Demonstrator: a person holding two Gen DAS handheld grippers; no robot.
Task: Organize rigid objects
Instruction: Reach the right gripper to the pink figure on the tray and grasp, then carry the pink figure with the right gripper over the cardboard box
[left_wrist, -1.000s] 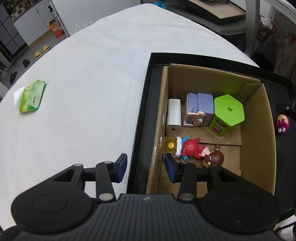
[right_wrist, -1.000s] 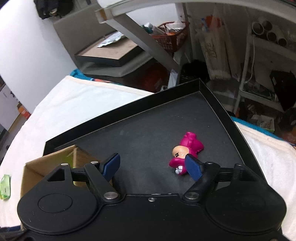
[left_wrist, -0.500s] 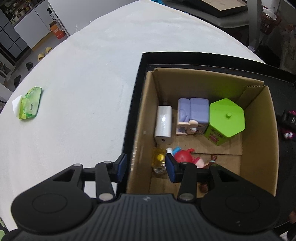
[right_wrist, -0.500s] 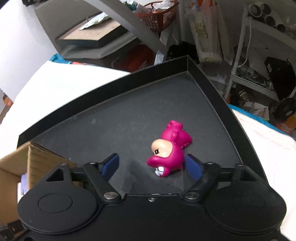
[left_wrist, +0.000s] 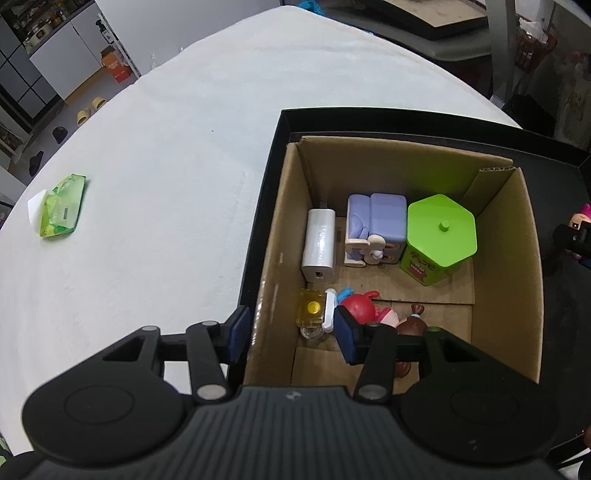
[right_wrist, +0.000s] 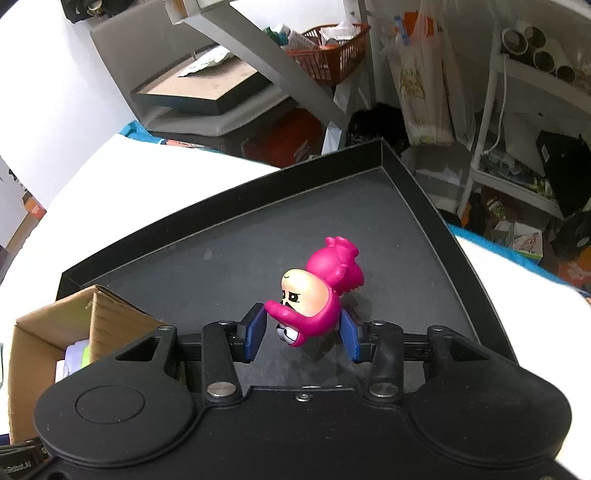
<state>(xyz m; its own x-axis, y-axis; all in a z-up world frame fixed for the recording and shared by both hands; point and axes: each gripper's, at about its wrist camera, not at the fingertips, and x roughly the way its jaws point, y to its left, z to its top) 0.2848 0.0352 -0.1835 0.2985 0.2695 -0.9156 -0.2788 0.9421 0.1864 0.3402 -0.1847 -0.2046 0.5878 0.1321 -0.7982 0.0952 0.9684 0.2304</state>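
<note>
A glossy pink figurine (right_wrist: 314, 295) lies tipped on the black tray (right_wrist: 424, 192), toward its right edge.

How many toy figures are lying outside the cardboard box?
1. The pink figure lies on the black tray, between the fingers of the right gripper, beside the cardboard box. Others may be hidden.

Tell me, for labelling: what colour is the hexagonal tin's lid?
Bright green lid, clearest in the left wrist view.

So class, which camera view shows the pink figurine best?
The right wrist view: the pink figurine sits large and central between the right gripper pads. The left wrist view shows only a small part of it at the right edge.
</note>
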